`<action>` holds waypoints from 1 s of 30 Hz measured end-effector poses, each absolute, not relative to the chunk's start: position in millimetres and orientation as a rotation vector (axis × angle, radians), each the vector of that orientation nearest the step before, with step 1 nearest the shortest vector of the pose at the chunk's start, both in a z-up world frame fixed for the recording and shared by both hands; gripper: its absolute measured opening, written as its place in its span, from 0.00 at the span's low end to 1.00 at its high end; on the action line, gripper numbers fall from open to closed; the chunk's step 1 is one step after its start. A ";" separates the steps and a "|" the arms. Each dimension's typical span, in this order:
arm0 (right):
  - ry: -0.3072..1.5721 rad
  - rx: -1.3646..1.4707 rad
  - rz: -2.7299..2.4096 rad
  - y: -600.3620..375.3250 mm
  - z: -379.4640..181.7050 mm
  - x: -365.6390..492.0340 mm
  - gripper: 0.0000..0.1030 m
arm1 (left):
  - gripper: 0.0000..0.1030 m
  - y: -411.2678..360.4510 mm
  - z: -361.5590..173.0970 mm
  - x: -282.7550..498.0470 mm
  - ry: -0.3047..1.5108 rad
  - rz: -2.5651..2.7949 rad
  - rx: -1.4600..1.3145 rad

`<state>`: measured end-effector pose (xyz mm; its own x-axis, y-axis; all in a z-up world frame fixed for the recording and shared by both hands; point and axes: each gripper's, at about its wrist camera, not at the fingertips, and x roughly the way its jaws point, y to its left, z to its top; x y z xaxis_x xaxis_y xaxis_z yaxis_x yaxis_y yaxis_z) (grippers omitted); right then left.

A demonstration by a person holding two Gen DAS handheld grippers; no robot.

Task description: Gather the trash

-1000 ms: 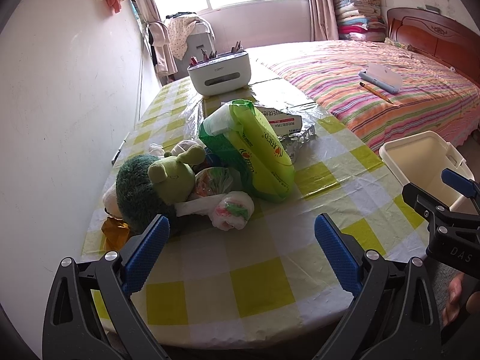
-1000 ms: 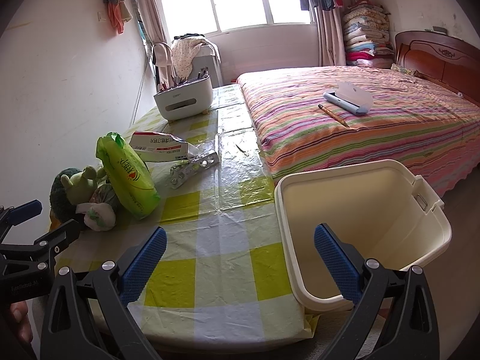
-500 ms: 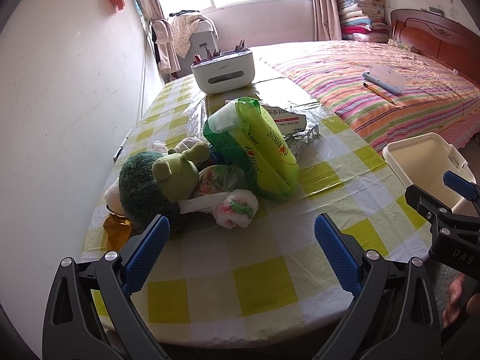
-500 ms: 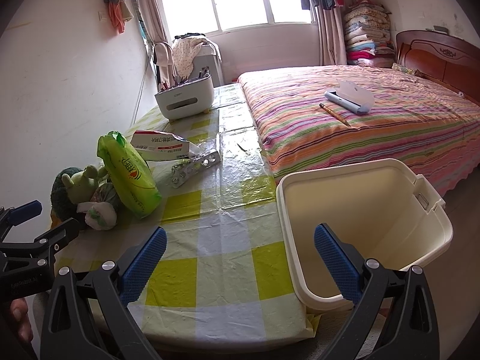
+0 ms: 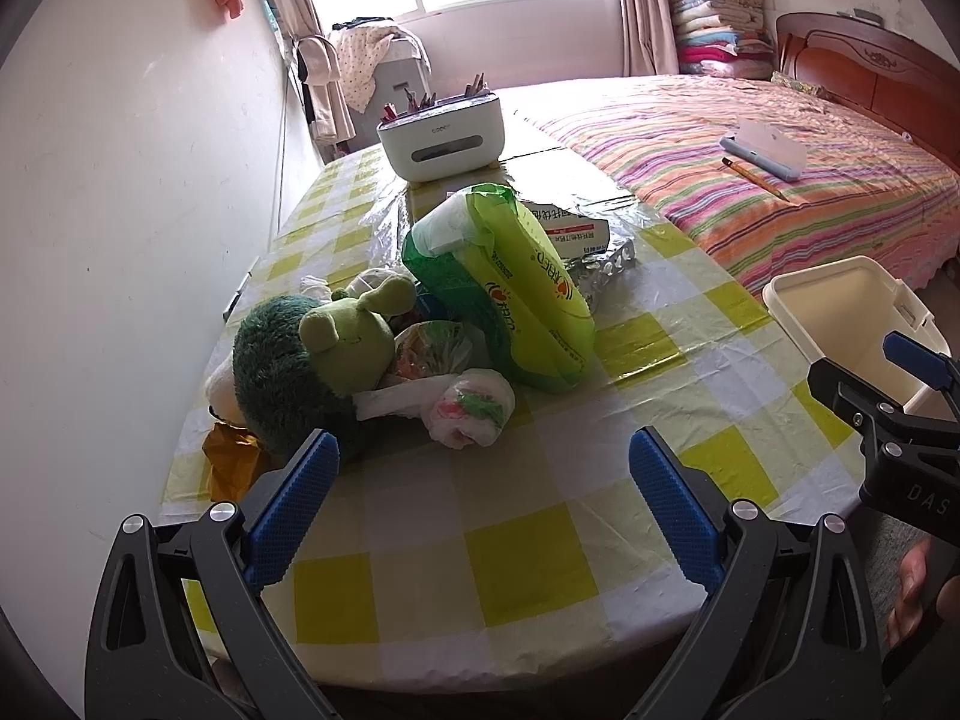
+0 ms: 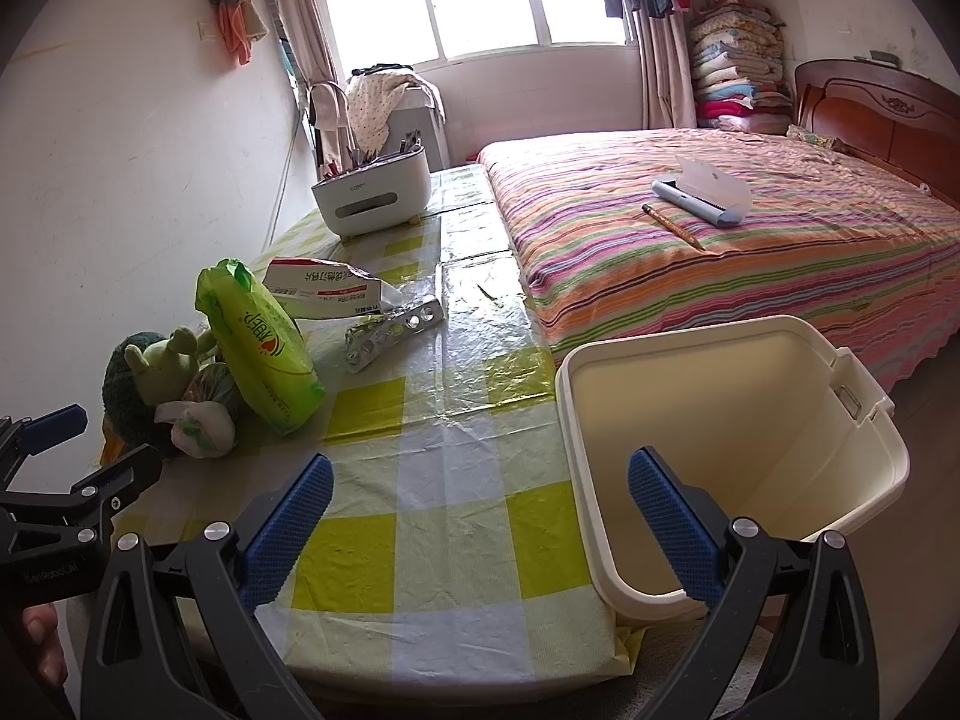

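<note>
The left tool (image 5: pixel 483 480) is hanging wide open and empty over the near edge of the desk (image 5: pixel 540 546), low in the frame. Just beyond it, left of centre, a knotted white plastic bag (image 5: pixel 471 408) is lying against a green plush toy (image 5: pixel 312 360), with a green tissue pack (image 5: pixel 510 288) leaning behind them. The right tool (image 6: pixel 480 507) is also gaping open, holding nothing. A cream bin (image 6: pixel 840 438) is standing beside the desk at lower right of the right view.

Knotted white trash bag (image 5: pixel 468 408) by plush, cream bin (image 6: pixel 720 456) empty beside table
</note>
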<state>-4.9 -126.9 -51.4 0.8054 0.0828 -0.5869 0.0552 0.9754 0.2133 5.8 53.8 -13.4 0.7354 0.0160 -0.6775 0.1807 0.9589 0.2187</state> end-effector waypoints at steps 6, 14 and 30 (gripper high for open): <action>0.636 0.228 0.018 -126.8 -51.4 -4.3 0.93 | 0.93 54.8 -15.2 6.5 0.743 -0.094 0.284; 0.636 0.222 0.030 -125.6 -50.7 -0.7 0.93 | 0.93 57.0 -17.0 6.0 0.749 -0.087 0.281; 0.594 0.123 0.154 -93.5 -35.5 19.8 0.93 | 0.93 89.0 -14.2 3.4 0.750 -0.053 0.225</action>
